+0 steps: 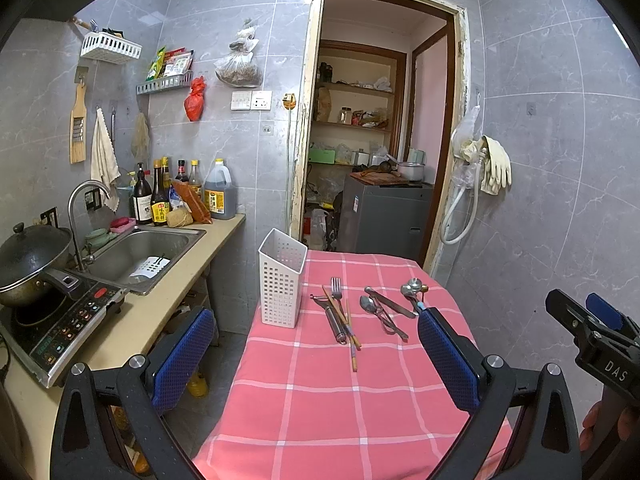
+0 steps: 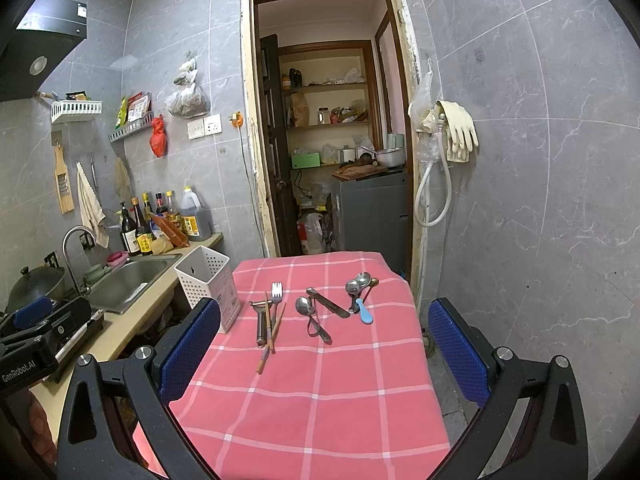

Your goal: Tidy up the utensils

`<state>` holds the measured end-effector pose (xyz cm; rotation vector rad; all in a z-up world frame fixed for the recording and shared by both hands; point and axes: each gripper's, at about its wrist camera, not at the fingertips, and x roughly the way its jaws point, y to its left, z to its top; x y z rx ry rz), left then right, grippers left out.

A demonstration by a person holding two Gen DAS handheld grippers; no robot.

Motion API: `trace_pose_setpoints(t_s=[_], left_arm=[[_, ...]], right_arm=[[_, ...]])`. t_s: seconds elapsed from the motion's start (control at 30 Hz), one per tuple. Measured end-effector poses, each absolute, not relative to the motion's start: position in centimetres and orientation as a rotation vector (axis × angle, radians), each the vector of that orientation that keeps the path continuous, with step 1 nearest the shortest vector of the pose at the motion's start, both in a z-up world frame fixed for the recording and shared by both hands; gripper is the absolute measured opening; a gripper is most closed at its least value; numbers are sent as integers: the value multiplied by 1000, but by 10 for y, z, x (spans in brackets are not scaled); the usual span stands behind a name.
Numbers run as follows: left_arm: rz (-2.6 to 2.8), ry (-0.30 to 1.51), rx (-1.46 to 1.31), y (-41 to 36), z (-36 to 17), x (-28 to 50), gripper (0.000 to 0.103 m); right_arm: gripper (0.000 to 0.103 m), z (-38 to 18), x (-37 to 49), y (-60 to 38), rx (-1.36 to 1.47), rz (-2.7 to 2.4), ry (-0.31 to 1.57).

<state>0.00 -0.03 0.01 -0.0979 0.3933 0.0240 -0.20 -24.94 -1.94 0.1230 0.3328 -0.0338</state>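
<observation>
Kitchen surface, utensils loose

Checked pink surface [image 2: 312, 400] carries fork [image 2: 277, 293], spoons [image 2: 362, 280], chopsticks [image 2: 270, 340]; white holder [image 2: 208, 280] stands far-left; left tongs [image 1: 316, 348] and right tongs [image 2: 324, 344] gape wide, empty; best approach one handle squarely, grip mid-shaft.

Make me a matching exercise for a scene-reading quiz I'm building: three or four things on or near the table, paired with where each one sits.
Things:
1. white utensil holder
2. fork
3. blue-handled spoon
4. rubber gloves

Places:
A. hanging on the wall right of the doorway
B. standing on the tablecloth's left edge, nearest the sink
C. in the rightmost group of utensils on the cloth
D. lying beside the chopsticks and peeler

Pairs: 1-B, 2-D, 3-C, 4-A
</observation>
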Motion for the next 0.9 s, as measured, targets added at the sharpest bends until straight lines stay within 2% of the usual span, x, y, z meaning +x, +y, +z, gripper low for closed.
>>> trace_pose_setpoints(t_s=[0.9], left_arm=[[23,395,-97,0,0,0,103]], right_arm=[[102,-22,0,-250,123,-34,336]])
